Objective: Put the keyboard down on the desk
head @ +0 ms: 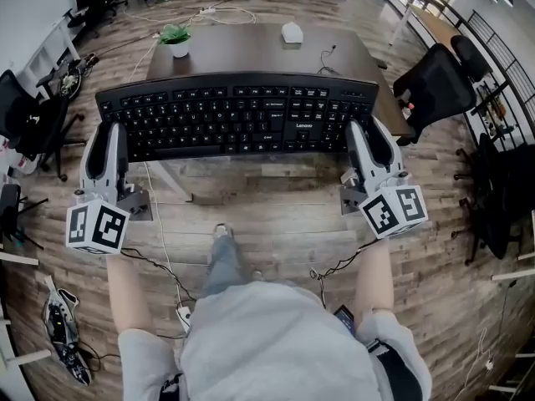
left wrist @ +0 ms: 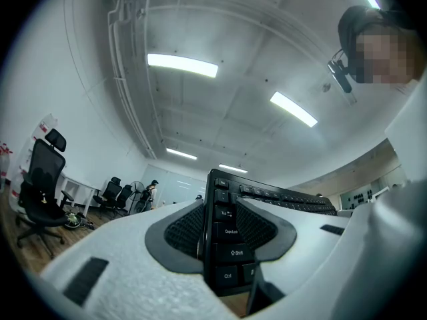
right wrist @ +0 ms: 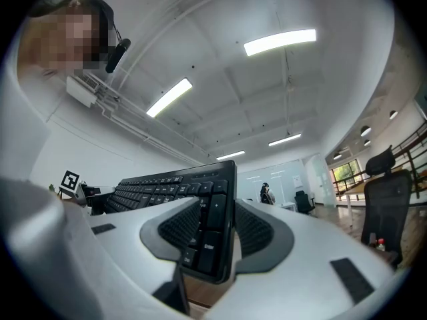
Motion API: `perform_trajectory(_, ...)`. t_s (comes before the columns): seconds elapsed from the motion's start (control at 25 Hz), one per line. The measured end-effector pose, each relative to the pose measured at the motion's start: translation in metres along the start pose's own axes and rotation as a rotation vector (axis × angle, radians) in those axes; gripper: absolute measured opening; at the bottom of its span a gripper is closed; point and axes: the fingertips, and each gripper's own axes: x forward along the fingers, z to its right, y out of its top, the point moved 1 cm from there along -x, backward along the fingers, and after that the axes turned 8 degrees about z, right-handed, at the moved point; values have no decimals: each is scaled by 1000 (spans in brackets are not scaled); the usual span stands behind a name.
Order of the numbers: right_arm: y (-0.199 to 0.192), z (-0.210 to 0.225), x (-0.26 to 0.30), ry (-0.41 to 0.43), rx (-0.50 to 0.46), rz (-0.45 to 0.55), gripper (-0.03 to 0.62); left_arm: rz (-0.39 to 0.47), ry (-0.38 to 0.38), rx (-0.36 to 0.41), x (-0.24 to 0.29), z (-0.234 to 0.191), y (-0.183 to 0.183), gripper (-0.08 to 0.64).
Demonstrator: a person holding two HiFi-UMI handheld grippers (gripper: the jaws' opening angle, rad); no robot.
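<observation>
Gripping a black, white-lettered full-size keyboard (head: 238, 115) by its short ends, the left claw (head: 110, 144) and right claw (head: 368, 140) are each clamping it edgewise, holding it level in the air above the near edge of the brown table (head: 251, 50)

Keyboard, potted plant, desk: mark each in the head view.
keyboard (head: 236, 115), head view, middle of its key field.
potted plant (head: 175, 33), head view, its green leaves.
desk (head: 251, 50), head view, bare brown top.
</observation>
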Motion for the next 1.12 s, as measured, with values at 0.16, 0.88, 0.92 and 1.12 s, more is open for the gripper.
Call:
perform_trajectory(0.16,-13,9,26,-12,-4,-3,150,-5,-10,-7,28,-16,-16,149)
perform_trajectory(0.88,-76,7,166,-81,-19,-17,150,-36,-55,-58,152,-130,-64,149)
perform_trajectory(0.92,-76,7,165,-86,-20,-16,150,-36,-60,-59,153,-131,-65,149)
perform_trajectory(1.12,-85,4,173,-90,-37,-7,150,-32,-71,-75,160,-143,-76,149)
